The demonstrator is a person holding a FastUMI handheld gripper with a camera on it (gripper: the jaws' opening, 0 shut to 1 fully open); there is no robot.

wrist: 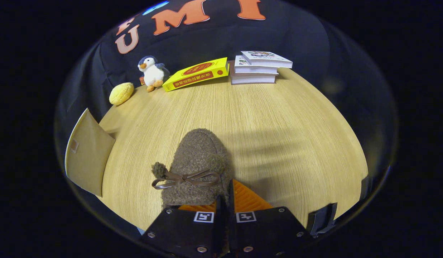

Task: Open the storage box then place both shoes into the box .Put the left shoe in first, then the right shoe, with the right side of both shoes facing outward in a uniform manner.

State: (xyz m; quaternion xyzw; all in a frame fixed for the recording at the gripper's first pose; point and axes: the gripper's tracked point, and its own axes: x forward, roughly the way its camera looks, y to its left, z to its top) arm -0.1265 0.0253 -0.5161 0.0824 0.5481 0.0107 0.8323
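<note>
Pale wood table (278, 122) against black cloth wall. Brown fleece shoe (198, 161) lengthwise, toe pointing away from gripper (225, 200); fingers (250, 200) closed tight, apparently pinching its rear edge.

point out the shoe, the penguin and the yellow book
shoe (200, 157), gripper view, on its fuzzy toe, its heel gripped between the fingers
penguin (153, 73), gripper view, on its white belly
yellow book (197, 74), gripper view, on its cover

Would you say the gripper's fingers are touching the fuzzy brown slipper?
Touching. In the gripper view, the gripper has its fingers nearly closed on the rear edge of the fuzzy brown slipper, pinching the fabric with no gap visible.
</note>
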